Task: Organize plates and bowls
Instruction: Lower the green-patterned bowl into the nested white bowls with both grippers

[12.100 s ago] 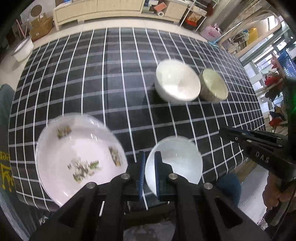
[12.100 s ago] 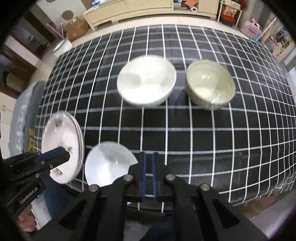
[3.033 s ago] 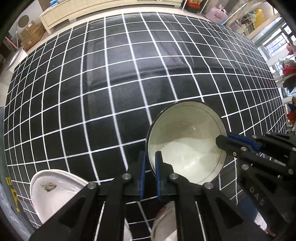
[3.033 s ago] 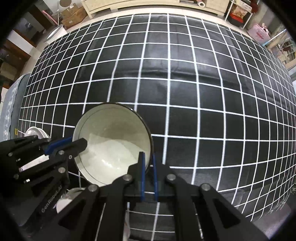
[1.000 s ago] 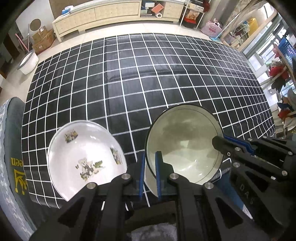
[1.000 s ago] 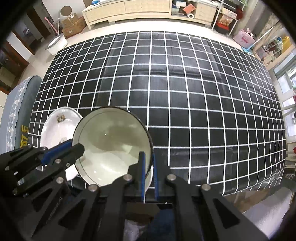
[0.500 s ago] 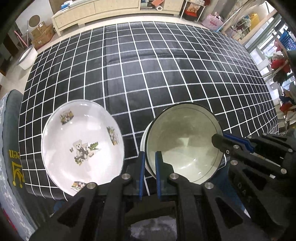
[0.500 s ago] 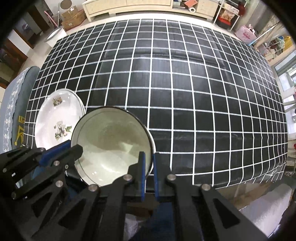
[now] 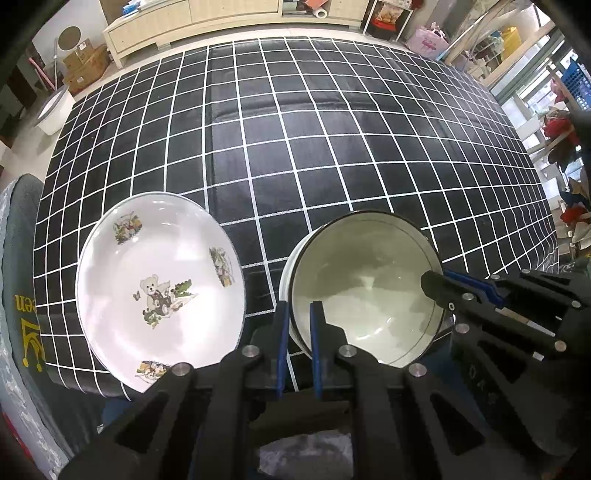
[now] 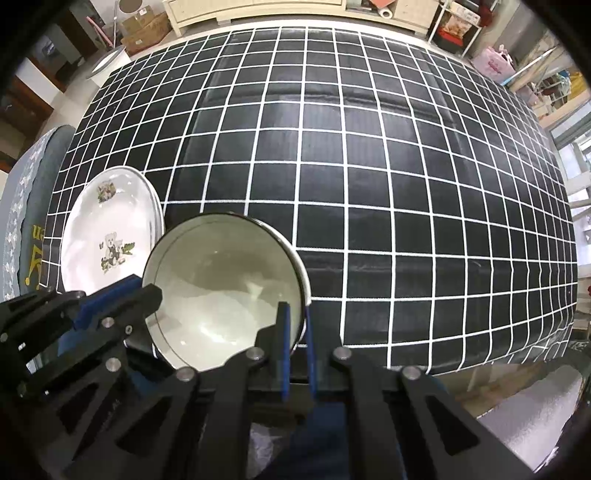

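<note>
A pale green bowl with a dark rim sits in a white bowl, whose edge shows at the left, at the table's near edge. My left gripper is shut on the green bowl's left rim. My right gripper is shut on its right rim, and also shows in the left wrist view. The bowl shows in the right wrist view. A white plate with a teddy bear print lies left of the bowls, on another plate.
The table wears a black cloth with a white grid. A grey chair back stands at the left edge. Cabinets and clutter line the far floor.
Both grippers have lowered the green bowl toward the white bowl at the near edge. The view has dropped closer to the table and the teddy plate looks larger.
</note>
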`<state>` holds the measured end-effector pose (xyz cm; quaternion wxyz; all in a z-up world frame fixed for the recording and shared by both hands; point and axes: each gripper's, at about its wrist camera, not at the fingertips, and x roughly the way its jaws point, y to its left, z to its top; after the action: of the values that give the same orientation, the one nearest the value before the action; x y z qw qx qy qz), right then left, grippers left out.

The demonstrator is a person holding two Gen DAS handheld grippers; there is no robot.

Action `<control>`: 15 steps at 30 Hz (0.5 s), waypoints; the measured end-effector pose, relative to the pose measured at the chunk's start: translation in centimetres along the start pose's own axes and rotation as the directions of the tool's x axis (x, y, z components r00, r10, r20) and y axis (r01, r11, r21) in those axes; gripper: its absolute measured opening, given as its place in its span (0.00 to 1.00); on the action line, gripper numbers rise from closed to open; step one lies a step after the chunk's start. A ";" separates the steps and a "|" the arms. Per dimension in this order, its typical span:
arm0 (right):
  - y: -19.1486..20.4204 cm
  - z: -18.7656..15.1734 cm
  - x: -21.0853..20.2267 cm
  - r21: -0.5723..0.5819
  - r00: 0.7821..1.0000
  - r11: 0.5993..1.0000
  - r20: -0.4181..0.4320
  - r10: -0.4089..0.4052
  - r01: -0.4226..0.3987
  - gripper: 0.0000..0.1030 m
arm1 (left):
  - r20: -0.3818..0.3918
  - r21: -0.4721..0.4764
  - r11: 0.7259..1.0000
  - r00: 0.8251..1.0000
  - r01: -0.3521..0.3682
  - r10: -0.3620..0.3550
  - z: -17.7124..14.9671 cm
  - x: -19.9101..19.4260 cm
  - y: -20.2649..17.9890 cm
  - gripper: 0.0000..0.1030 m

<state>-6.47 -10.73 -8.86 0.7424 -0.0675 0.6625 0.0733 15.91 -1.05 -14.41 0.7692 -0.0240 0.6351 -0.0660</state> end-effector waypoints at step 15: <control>-5.5 6.8 0.8 -0.010 0.997 0.999 0.047 0.053 -0.052 0.23 | 0.076 0.000 0.997 0.994 0.076 -0.076 -0.7 -1.8 0.7 0.23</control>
<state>1.30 -14.83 -8.86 0.7554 -0.0514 0.6459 0.0972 14.90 -0.12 -12.87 0.7898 -0.0516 0.6040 -0.0932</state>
